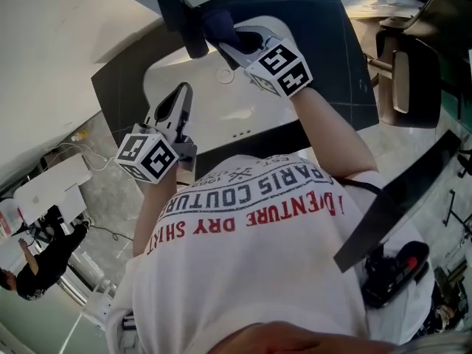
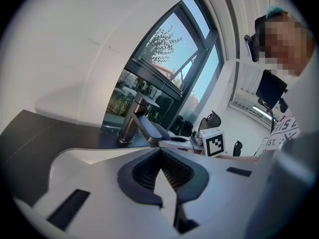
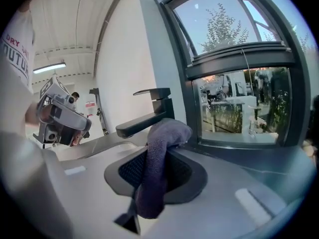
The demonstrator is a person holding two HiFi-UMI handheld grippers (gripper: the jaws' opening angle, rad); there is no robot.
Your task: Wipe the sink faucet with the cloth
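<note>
Dark-blue cloth point(image 1: 216, 23) bunches at the tips of the right gripper point(image 1: 230, 41) in the head view, at 12 o'clock over the white sink point(image 1: 221, 105). It lies against or just beside the dark faucet point(image 1: 193, 41); I cannot be sure from here that they touch. The left gripper point(image 1: 179, 102) hangs over the basin at 9 o'clock, well apart from the cloth.

In the left gripper view its jaws meet, with nothing between them. The faucet point(image 2: 133, 121) stands beyond them at 11 o'clock on the dark counter point(image 2: 60, 133).

In the right gripper view the jaws clamp the cloth point(image 3: 155, 168). It hangs down through the gap and folds over their tips at 12 o'clock, just below the faucet's spout point(image 3: 142, 123). The left gripper point(image 3: 60, 116) shows at 9 o'clock.
</note>
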